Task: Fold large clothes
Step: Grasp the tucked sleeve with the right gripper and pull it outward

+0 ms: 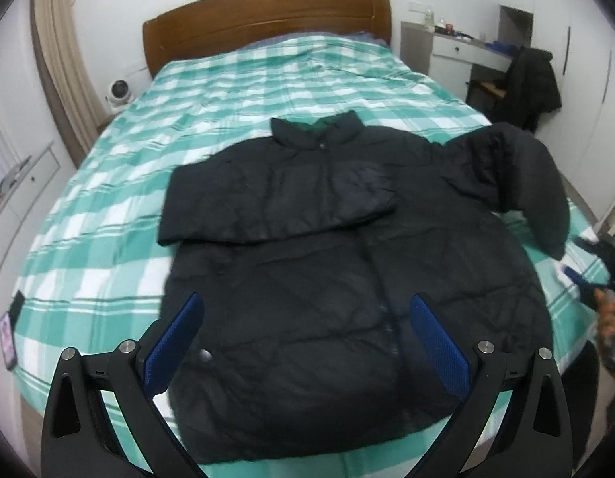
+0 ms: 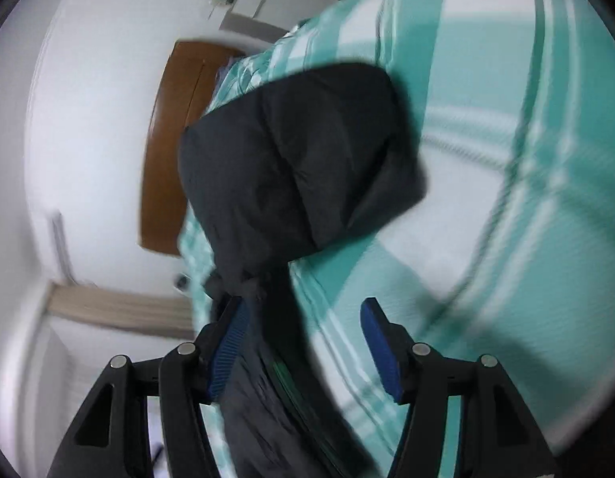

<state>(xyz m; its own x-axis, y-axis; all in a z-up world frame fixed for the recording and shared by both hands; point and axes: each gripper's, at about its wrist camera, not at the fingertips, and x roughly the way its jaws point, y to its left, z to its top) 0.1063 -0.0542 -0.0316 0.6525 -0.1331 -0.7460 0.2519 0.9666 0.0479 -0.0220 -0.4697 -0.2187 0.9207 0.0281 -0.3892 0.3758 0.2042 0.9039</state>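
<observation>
Left wrist view: a black puffer jacket (image 1: 347, 279) is seen spread front-up on a bed (image 1: 88, 239) covered by a green-and-white checked sheet, its collar toward the wooden headboard (image 1: 267, 8) at 12 o'clock. 1 sleeve (image 1: 275, 199) is folded across the chest, its cuff ending near the jacket's middle. The other sleeve (image 1: 518, 183) is arched up at 2 o'clock, its cuff hanging toward the bed edge at 3 o'clock. The left gripper (image 1: 303, 338) is held over the jacket's lower half with its 2 blue pads set wide apart; nothing is pinched between them, and whether the pads touch the fabric cannot be told. At the frame's 3 o'clock edge the right gripper (image 1: 590, 279) is partly seen, blurred, with a hand (image 1: 610, 326) behind it. A small white fan (image 1: 118, 93) stands beside the bed at 10 o'clock, a white desk (image 1: 462, 51) with a dark garment (image 1: 530, 87) draped at it at 1 o'clock, and a phone (image 1: 8, 334) lies on the sheet at 9 o'clock.

Right wrist view: the picture is rolled and smeared, with the headboard (image 2: 168, 139) at 10 o'clock and the sheet filling 3 o'clock. The raised sleeve (image 2: 299, 159) fills the centre. The right gripper (image 2: 303, 338) is seen with its jaws parted. Dark jacket fabric runs down between the pads, close against the 9 o'clock pad, while the 3 o'clock pad stands clear of it, so the cloth is not clamped.
</observation>
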